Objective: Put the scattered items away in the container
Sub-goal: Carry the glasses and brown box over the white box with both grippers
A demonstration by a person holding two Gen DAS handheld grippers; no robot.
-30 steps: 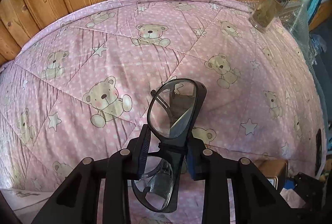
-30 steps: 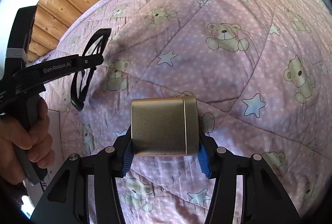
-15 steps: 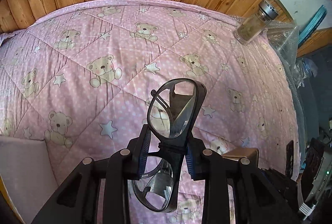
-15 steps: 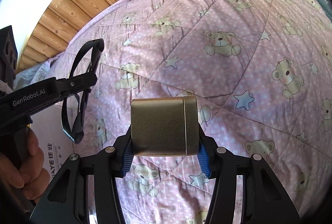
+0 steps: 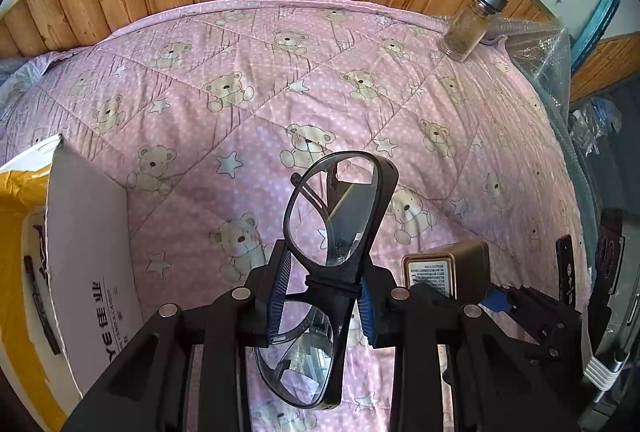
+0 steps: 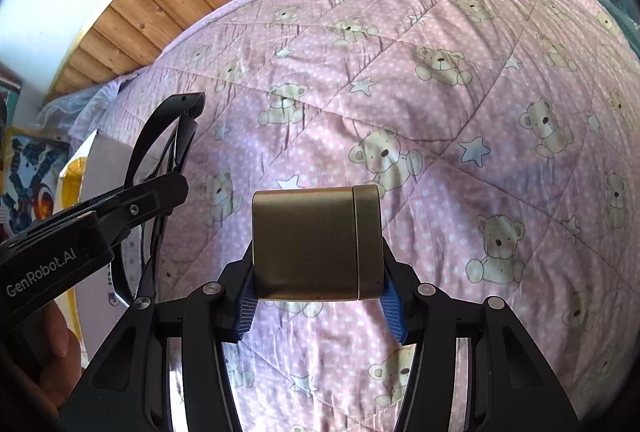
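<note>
Black-framed glasses [image 5: 340, 228] are pinched at the bridge by the left gripper [image 5: 322, 302], clear of the pink quilt [image 5: 248, 120], with the white cardboard box [image 5: 92, 252] just to its left and slightly below. The right gripper [image 6: 320, 306] is clamped on a bronze metal tin [image 6: 316, 244], also held off the quilt. Judging by this, both items are picked but not yet dropped in; a glass jar [image 5: 472, 22] far ahead of both grippers remains.
</note>
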